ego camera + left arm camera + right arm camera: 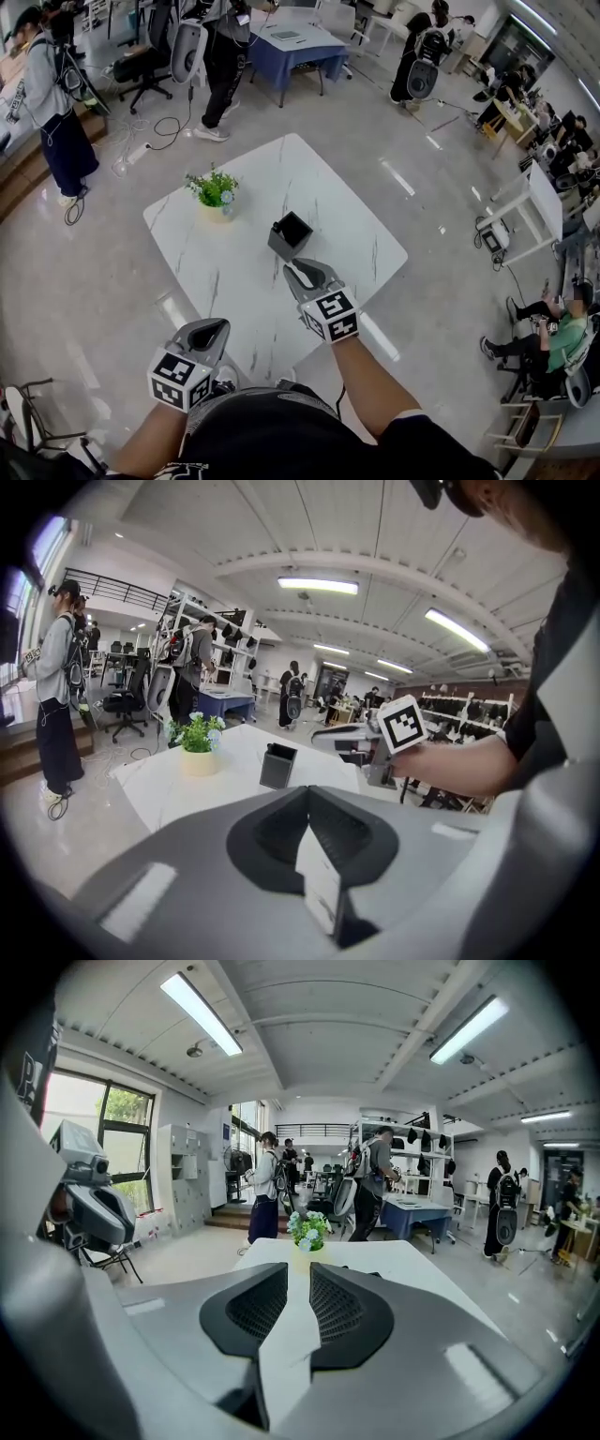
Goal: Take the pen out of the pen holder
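1. Head view, landmark item: dark grey square pen holder, upright, open top, standing near the middle of the table. Its inside reads as a dark hollow.
2. Pen: cannot be made out in the holder's dark opening in any view.
3. White marble-patterned square table: lies under the pen holder, one corner turned toward the person.
4. Small green plant in a cream pot: stands on the table, left of the pen holder and farther from the person, clearly apart from it.
5. Right gripper: just on the near side of the pen holder, tips pointing toward it. The left gripper view shows it apart from the holder, near rim height. A narrow slit parts its jaws, with only table surface showing through.
6. Left gripper: well to the near left of the pen holder, past the table's edge. Its jaw pads meet at the tips, with nothing between them.
7. Glossy grey floor: surrounds the table on all sides of the pen holder.
8. Person in dark trousers: stands far left of the pen holder, off the table.
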A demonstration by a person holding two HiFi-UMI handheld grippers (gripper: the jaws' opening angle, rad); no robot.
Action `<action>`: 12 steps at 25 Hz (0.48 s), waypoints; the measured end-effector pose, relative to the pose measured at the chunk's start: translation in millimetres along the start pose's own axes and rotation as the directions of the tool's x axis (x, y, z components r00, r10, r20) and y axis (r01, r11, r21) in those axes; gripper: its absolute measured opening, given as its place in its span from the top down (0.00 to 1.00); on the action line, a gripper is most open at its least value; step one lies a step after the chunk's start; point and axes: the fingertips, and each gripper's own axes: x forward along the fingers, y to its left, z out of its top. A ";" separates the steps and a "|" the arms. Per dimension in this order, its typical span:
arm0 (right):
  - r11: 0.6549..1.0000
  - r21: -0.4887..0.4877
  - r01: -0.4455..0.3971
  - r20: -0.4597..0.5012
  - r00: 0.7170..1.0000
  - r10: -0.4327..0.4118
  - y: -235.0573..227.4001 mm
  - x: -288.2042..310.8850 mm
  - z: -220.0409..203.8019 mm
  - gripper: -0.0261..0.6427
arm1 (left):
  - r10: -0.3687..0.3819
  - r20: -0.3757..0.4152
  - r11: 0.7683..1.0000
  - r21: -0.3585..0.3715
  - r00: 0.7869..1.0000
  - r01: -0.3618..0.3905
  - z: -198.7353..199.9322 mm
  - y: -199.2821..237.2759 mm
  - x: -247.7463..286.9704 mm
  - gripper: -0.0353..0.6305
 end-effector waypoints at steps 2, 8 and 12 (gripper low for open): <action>1.000 -0.001 0.007 -0.015 1.000 -0.007 -7.3 11.7 -2.2 0.86 | 0.008 0.000 1.000 -0.005 1.000 -0.008 0.4 3.4 -1.2 0.86; 1.000 -0.012 0.014 -0.067 0.998 -0.015 -26.9 45.8 -12.2 0.86 | 0.022 0.006 1.000 -0.016 1.000 -0.022 4.3 9.3 0.0 0.86; 0.999 -0.032 0.019 -0.111 0.994 -0.023 -37.8 66.4 -21.1 0.86 | 0.026 0.007 0.999 -0.026 1.000 -0.026 3.3 13.2 0.0 0.86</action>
